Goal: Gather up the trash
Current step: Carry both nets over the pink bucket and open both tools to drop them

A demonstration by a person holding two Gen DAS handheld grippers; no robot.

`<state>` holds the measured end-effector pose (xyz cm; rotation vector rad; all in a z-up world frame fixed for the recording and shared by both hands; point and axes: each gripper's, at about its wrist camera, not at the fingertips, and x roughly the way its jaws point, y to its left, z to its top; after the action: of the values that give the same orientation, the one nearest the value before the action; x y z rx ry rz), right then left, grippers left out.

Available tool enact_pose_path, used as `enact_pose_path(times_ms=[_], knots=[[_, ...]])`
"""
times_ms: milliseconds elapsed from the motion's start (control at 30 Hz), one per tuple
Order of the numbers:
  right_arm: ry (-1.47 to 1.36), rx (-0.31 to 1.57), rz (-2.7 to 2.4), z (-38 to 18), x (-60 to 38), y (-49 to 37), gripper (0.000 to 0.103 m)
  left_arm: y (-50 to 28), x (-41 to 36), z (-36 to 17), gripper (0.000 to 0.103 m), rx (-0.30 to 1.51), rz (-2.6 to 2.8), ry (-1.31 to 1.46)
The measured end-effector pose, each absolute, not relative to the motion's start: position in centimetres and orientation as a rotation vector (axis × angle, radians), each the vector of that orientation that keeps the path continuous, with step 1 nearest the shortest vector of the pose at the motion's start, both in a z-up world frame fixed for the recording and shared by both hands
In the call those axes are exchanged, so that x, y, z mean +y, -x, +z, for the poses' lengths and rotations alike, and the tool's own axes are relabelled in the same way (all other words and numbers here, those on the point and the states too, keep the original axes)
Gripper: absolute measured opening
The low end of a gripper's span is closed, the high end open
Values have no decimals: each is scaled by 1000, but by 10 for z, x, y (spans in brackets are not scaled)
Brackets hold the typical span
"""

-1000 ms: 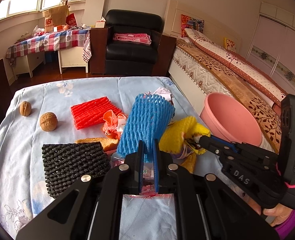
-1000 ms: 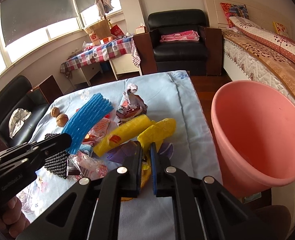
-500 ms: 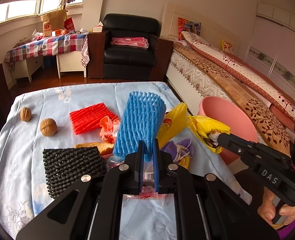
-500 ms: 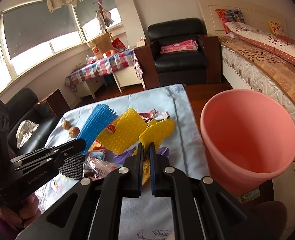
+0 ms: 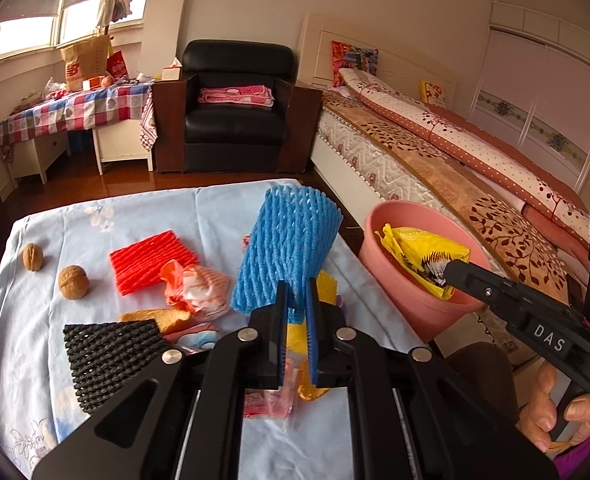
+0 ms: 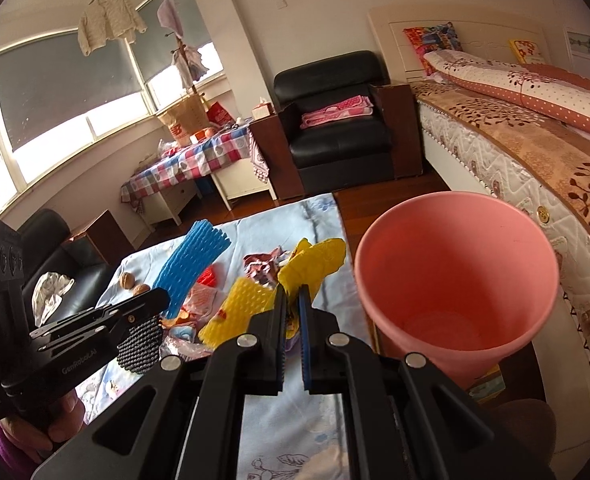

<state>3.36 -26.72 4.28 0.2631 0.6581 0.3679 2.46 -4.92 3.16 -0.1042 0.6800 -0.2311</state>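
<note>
Bedroom: light blue floral cloth on table, black armchair far, bed right. Two walnuts far left, red foam net, black foam net near left. Wrappers under my tools partly hidden, hard to make out. My left gripper pinches blue foam net, lifted above table. My right gripper pinches yellow bag at rim of pink bucket off table's right edge; bucket bottom bare

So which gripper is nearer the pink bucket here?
Right. The right gripper holds a yellow wrapper over the pink bucket rim; the left gripper stays over the table, clamping the blue foam net.
</note>
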Motion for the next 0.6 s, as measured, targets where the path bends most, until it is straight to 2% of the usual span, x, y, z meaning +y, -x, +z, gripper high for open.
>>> enact_pose_path(times_ms=[600], knots=[[-315,665,199,37,-325,-43,5,-48,-112,36,8,680,-368,32]])
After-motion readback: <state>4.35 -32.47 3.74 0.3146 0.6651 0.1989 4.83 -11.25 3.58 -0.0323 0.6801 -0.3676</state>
